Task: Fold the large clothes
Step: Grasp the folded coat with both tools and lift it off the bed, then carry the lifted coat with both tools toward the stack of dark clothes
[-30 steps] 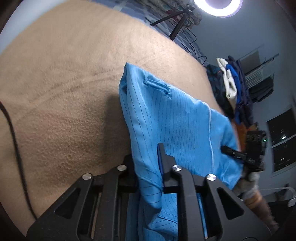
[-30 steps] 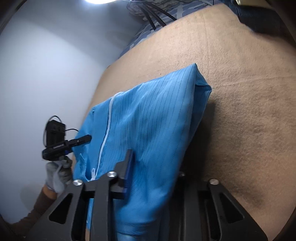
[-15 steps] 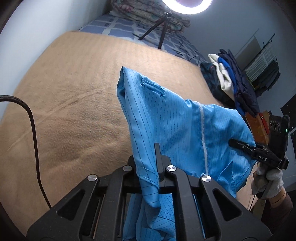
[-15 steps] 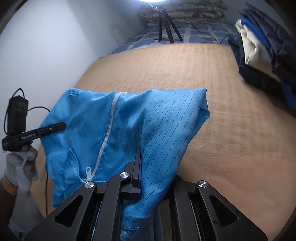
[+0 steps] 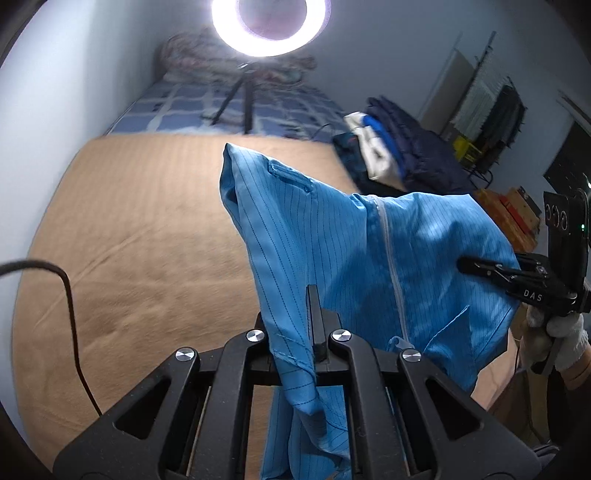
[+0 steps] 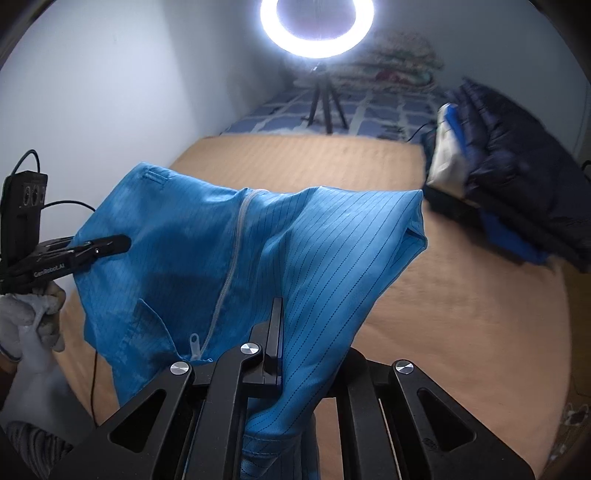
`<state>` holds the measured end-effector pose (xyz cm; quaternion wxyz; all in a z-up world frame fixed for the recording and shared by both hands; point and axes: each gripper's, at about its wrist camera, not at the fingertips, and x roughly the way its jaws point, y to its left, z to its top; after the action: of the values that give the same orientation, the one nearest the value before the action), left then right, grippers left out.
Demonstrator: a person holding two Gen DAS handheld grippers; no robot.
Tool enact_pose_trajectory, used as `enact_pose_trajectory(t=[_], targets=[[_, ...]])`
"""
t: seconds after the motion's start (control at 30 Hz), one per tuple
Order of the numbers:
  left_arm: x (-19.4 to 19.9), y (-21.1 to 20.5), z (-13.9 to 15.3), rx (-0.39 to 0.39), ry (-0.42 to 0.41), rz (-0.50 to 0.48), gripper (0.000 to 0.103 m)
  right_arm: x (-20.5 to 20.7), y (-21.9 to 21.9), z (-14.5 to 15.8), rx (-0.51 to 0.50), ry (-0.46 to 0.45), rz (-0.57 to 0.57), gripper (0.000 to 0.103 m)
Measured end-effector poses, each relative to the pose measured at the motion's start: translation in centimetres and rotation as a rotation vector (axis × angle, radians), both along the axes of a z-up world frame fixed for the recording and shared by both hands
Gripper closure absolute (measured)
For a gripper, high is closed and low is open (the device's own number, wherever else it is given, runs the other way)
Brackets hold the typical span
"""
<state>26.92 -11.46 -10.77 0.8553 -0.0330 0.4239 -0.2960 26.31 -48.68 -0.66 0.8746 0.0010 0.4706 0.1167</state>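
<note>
A large blue striped garment [image 5: 332, 251] with a white zipper hangs in the air, stretched between my two grippers above a tan blanket [image 5: 147, 240]. My left gripper [image 5: 295, 332] is shut on one edge of the garment. My right gripper [image 6: 295, 339] is shut on the other edge of the same garment [image 6: 258, 243]. The right gripper also shows in the left wrist view [image 5: 517, 277], and the left gripper in the right wrist view [image 6: 74, 254], each held by a gloved hand. The lower part of the garment hangs out of sight below the grippers.
A ring light [image 5: 269, 26] on a tripod stands at the far end of the bed. A pile of dark folded clothes [image 6: 509, 166] lies at the right edge of the tan blanket [image 6: 461, 295]. A black cable [image 5: 70, 314] runs over the blanket at left.
Both grippers have lifted and tilted up with the garment, which now hangs higher and spread wider between them. The ring light and room have come into view.
</note>
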Motion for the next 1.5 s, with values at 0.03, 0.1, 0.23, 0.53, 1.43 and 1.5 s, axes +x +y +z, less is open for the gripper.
enact_pose_trajectory(t=[0.03, 0.1, 0.23, 0.53, 1.43, 1.5], targets=[[-0.3, -0.9, 0.6, 0.0, -0.016, -0.013, 0.099, -0.4, -0.5, 0.6, -0.006, -0.008, -0.006, 0.098], [-0.6, -2.3, 1.4, -0.004, -0.032, -0.037, 0.099, -1.1, -1.7, 1.9, -0.021, -0.028, -0.024, 0.098], [-0.9, -6.0, 2.8, -0.017, -0.057, -0.092, 0.099, -2.4, -4.3, 4.0, -0.034, -0.062, -0.061, 0.098], [-0.2, -14.3, 4.5, -0.045, -0.091, -0.202, 0.099, -3.7, -11.0, 6.9, -0.069, -0.113, -0.146, 0.098], [11.9, -32.0, 11.7, -0.1, -0.225, -0.28, 0.099, 5.1, -24.0, 13.0, -0.161, -0.249, -0.298, 0.099], [14.0, -33.3, 12.6, -0.106, -0.238, -0.268, 0.099, 7.5, -24.6, 13.6, -0.18, -0.27, -0.305, 0.099]])
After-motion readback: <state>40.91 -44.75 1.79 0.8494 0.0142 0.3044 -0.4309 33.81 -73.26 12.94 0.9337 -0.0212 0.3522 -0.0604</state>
